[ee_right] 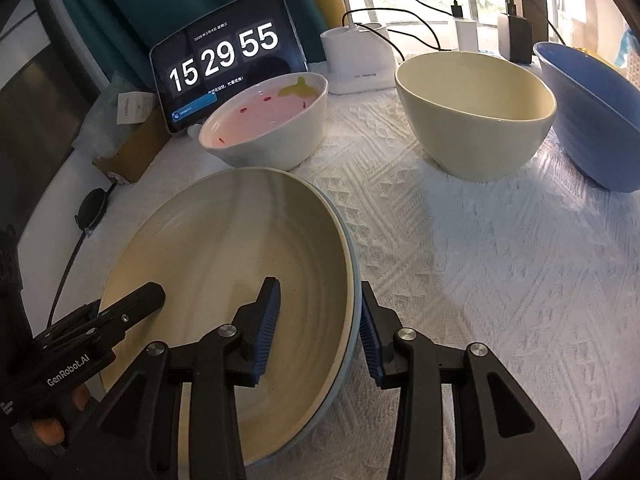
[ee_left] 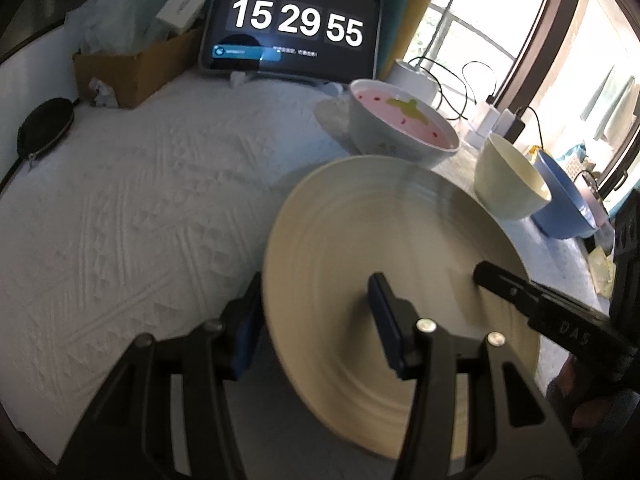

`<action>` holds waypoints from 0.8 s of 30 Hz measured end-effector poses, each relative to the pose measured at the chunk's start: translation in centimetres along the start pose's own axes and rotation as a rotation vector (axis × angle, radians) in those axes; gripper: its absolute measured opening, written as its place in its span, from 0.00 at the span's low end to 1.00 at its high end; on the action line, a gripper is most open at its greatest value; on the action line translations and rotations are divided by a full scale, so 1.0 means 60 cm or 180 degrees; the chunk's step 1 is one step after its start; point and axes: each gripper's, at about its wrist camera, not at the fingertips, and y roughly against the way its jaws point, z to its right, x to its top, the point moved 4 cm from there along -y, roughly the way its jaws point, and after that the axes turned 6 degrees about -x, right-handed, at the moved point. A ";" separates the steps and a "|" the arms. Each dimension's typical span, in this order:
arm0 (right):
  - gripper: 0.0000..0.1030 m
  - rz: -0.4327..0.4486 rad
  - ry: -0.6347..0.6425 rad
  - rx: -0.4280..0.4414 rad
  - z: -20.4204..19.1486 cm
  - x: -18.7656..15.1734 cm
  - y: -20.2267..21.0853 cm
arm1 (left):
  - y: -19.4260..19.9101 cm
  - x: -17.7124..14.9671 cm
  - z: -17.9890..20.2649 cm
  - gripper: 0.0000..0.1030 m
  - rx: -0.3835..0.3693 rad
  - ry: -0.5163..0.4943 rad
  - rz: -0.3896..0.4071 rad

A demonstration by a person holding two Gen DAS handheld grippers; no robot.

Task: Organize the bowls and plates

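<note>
A cream ribbed plate (ee_left: pixel 360 248) (ee_right: pixel 224 248) lies on a light blue plate whose rim (ee_right: pixel 352 280) shows beneath it, on the white cloth. My left gripper (ee_left: pixel 316 320) is open and straddles the plate's left rim, one finger inside and one outside. My right gripper (ee_right: pixel 320 328) is open and straddles the right rim the same way. Behind stand a pink-lined strawberry bowl (ee_left: pixel 404 120) (ee_right: pixel 268 120), a cream bowl (ee_left: pixel 508 176) (ee_right: pixel 476 108) and a blue bowl (ee_left: pixel 564 200) (ee_right: pixel 592 116).
A tablet clock (ee_left: pixel 296 24) (ee_right: pixel 224 64) stands at the back. A cardboard box (ee_left: pixel 128 68) with bags sits back left, a black pouch (ee_left: pixel 44 128) at the left edge. A white charger base (ee_right: pixel 356 56), plugs and cables line the window side.
</note>
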 end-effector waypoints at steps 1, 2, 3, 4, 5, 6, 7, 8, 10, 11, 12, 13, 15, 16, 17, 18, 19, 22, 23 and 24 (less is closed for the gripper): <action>0.40 0.0013 0.0013 -0.0010 -0.001 0.000 0.001 | 0.000 0.000 0.000 0.50 -0.0003 -0.0007 0.0001; 0.40 0.0037 0.0039 -0.0032 -0.002 0.000 0.002 | 0.001 0.001 -0.001 0.50 -0.0006 -0.0011 0.0005; 0.40 0.0059 0.0063 -0.0059 -0.004 -0.001 0.003 | 0.001 0.000 -0.001 0.50 -0.0004 -0.0015 0.0013; 0.40 0.0074 0.0083 -0.0080 -0.006 -0.001 0.004 | 0.001 0.001 0.000 0.50 -0.0002 -0.0016 0.0013; 0.40 0.0089 0.0102 -0.0104 -0.006 -0.001 0.004 | 0.001 0.001 0.000 0.50 -0.0002 -0.0015 0.0010; 0.40 0.0093 0.0106 -0.0111 -0.006 -0.001 0.004 | 0.000 0.001 -0.001 0.50 -0.0002 -0.0007 0.0005; 0.40 0.0094 0.0110 -0.0114 -0.005 0.000 0.004 | 0.000 0.001 -0.001 0.50 0.0001 0.0002 0.0003; 0.40 0.0091 0.0115 -0.0114 -0.005 -0.001 0.005 | 0.000 0.002 -0.001 0.50 0.0009 0.0000 0.0001; 0.40 0.0085 0.0131 -0.0105 -0.004 -0.002 0.005 | 0.001 0.001 0.001 0.51 0.0033 -0.0022 -0.0006; 0.41 0.0080 0.0132 -0.0092 -0.004 -0.003 0.006 | 0.003 0.001 0.001 0.52 0.0037 -0.0022 -0.0008; 0.41 0.0074 0.0129 -0.0079 -0.003 -0.004 0.007 | 0.004 0.000 0.000 0.52 0.0039 -0.0005 -0.0009; 0.41 0.0066 0.0125 -0.0064 -0.001 -0.005 0.008 | 0.005 -0.001 -0.002 0.52 0.0049 0.0014 -0.0007; 0.45 0.0056 0.0135 -0.0054 -0.001 -0.009 0.010 | 0.011 -0.002 -0.003 0.52 0.0097 0.0024 0.0020; 0.46 0.0049 0.0141 -0.0049 0.000 -0.011 0.011 | 0.015 -0.002 -0.003 0.52 0.0139 0.0000 0.0053; 0.47 0.0043 0.0150 -0.0039 0.001 -0.015 0.014 | 0.020 -0.001 -0.002 0.52 0.0194 -0.0041 0.0101; 0.47 0.0033 0.0161 -0.0033 0.000 -0.017 0.016 | 0.025 -0.001 -0.001 0.52 0.0230 -0.0072 0.0141; 0.49 0.0022 0.0177 -0.0035 0.000 -0.018 0.017 | 0.030 0.000 0.000 0.52 0.0266 -0.0100 0.0185; 0.56 0.0050 0.0190 -0.0056 0.004 -0.023 0.027 | 0.050 0.004 0.003 0.52 0.0360 -0.0160 0.0322; 0.56 0.0063 0.0187 -0.0055 0.005 -0.024 0.030 | 0.054 0.005 0.003 0.52 0.0371 -0.0171 0.0343; 0.56 0.0076 0.0183 -0.0055 0.007 -0.024 0.034 | 0.060 0.007 0.006 0.52 0.0378 -0.0177 0.0370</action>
